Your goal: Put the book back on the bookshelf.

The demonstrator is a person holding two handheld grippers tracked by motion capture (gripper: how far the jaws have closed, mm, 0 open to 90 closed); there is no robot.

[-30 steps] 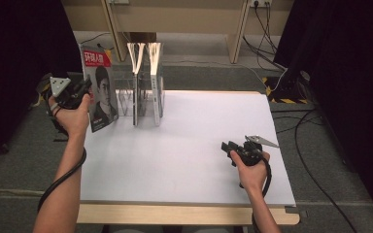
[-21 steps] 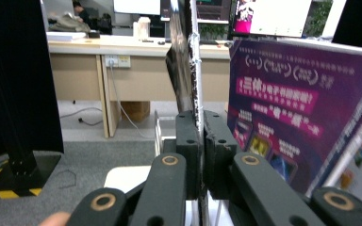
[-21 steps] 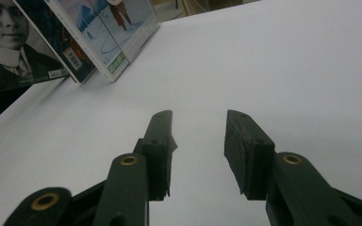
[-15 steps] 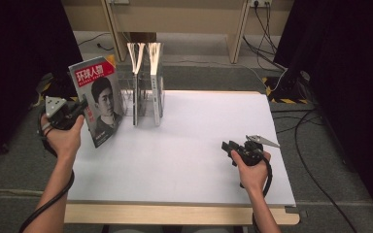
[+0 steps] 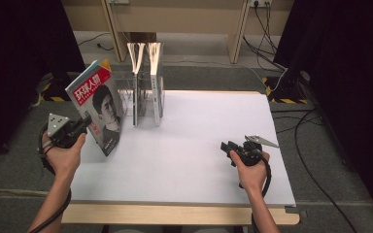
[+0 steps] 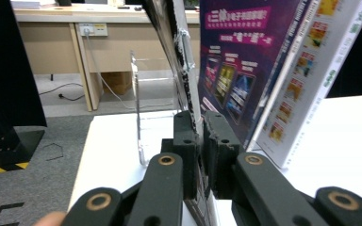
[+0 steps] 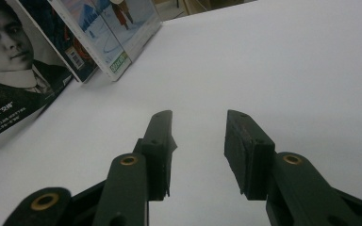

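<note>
A magazine (image 5: pixel 96 103) with a red title band and a portrait on its cover stands tilted over the table's left edge. My left gripper (image 5: pixel 80 127) is shut on its left edge; in the left gripper view the magazine's edge (image 6: pixel 181 61) rises from between the left gripper (image 6: pixel 201 123) jaws, which pinch it. Its lower corner is at the white tabletop (image 5: pixel 199 136); I cannot tell if it touches. My right gripper (image 5: pixel 227 147) rests near the table's right front, open, and in its own view the right gripper (image 7: pixel 199 117) has nothing between its jaws.
A clear acrylic rack (image 5: pixel 126 90) at the table's back left holds two upright magazines (image 5: pixel 148 92); they stand close at the right of the left gripper view as magazines (image 6: pixel 264 61). Cables and desk legs lie on the floor beyond the table.
The left hand has carried the magazine down and toward the person, away from the rack, and the cover has turned to face up. The right hand has kept still.
</note>
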